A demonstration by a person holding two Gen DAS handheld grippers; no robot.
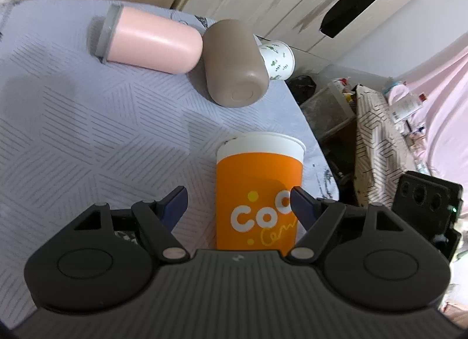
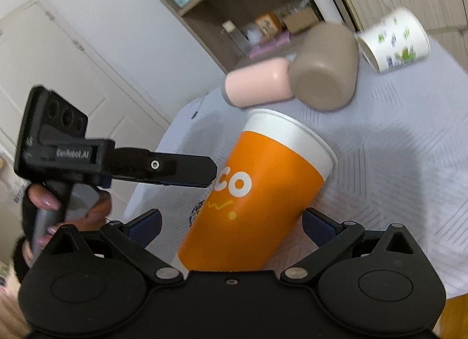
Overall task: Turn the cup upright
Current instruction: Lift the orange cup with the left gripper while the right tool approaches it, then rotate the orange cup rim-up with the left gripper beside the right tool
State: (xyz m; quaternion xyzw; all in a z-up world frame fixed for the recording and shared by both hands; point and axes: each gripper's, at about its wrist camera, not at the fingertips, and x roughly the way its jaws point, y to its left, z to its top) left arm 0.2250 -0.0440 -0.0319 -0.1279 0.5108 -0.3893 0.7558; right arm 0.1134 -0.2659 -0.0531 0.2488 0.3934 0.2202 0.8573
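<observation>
Four cups on the table (image 1: 87, 134): orange cup (image 1: 259, 192), pink (image 1: 152, 43), brown (image 1: 234, 66), white (image 1: 278, 59). Left gripper (image 1: 238, 201) and right gripper (image 2: 231, 222) both flank the orange cup, fingers apart.

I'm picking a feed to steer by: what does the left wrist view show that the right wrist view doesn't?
Only the left wrist view: the pink tumbler's grey lid end, floor clutter and pink bedding right of the table.

Only the right wrist view: the left tongs side-on, a hand on their handle, a door and shelves.

Both: the orange cup between open tongs, and the pink tumbler, brown cup and white patterned cup lying on the table.
</observation>
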